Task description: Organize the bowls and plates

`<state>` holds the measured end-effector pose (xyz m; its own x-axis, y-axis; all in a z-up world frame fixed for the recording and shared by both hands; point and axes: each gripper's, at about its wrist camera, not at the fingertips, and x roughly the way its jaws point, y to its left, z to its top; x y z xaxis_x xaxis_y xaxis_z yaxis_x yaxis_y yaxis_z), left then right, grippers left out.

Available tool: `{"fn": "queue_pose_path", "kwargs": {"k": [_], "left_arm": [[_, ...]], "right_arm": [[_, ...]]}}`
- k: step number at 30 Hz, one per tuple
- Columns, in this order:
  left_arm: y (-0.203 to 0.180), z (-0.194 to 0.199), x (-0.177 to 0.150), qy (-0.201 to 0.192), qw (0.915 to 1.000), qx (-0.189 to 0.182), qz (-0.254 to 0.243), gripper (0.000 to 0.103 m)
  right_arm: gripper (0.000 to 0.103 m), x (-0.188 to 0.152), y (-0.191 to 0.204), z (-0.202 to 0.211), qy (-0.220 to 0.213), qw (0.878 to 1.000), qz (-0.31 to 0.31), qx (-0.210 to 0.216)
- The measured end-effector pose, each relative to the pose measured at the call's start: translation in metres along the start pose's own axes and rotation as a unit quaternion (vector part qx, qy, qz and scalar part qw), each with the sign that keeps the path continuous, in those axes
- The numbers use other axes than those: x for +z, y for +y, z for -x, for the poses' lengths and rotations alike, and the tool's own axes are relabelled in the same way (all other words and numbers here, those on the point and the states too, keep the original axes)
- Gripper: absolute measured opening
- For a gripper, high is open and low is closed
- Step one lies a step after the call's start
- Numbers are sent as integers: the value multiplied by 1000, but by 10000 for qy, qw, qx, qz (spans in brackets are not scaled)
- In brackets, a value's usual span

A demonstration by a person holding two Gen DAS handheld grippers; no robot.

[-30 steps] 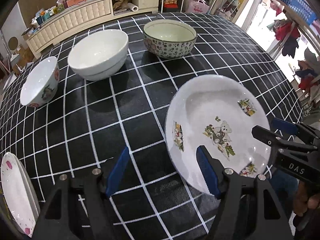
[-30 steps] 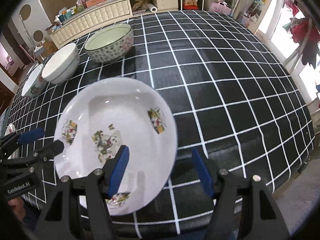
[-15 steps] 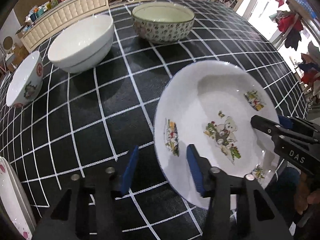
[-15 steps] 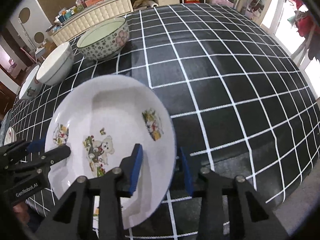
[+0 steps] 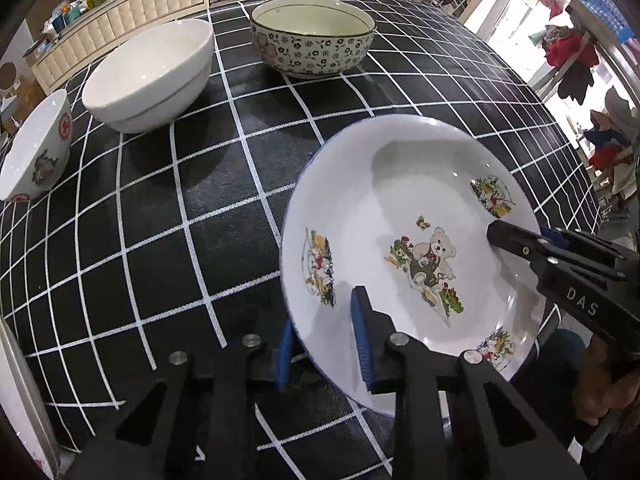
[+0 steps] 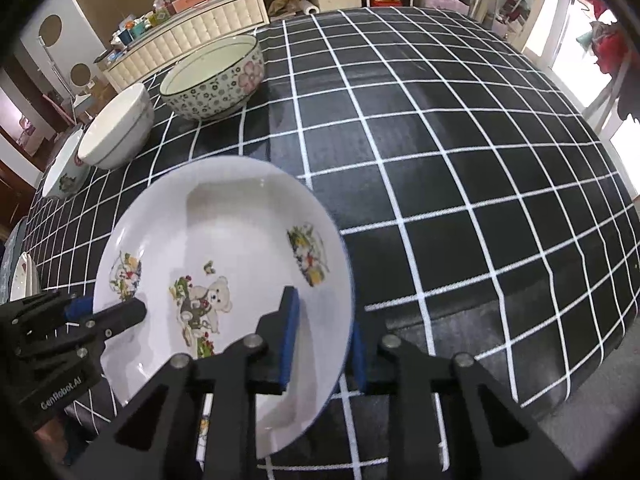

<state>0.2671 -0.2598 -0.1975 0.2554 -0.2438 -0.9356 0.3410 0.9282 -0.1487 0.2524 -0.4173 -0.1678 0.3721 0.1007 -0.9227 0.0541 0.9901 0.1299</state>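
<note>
Left gripper [image 5: 325, 354], right gripper [image 6: 322, 338] both clamped on plate [image 5: 400, 200] rim; uneven lift risks slip.

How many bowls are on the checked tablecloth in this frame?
3, in a row at the far side: the small bowl on the left, the plain white bowl in the middle, and the flower-patterned bowl on the right. None appears hidden.

Both grippers are now closed on the round white plate with the teddy bear picture [image 5: 404, 200], one on each side of its rim. A second ago the left gripper [image 5: 324, 346] and the right gripper [image 6: 324, 340] were wide open, with blue pads far apart around that rim.
</note>
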Motion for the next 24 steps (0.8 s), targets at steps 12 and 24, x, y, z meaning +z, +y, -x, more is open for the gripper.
{"fn": "queue_pose_path", "kwargs": {"k": [12, 24], "left_arm": [[25, 38, -27, -361, 9989, 293, 98, 24], [93, 97, -67, -792, 9929, 571, 676, 24]], "right_arm": [[23, -8, 48, 17, -216, 9992, 330, 99], [23, -11, 137, 45, -445, 9939, 919, 425]]}}
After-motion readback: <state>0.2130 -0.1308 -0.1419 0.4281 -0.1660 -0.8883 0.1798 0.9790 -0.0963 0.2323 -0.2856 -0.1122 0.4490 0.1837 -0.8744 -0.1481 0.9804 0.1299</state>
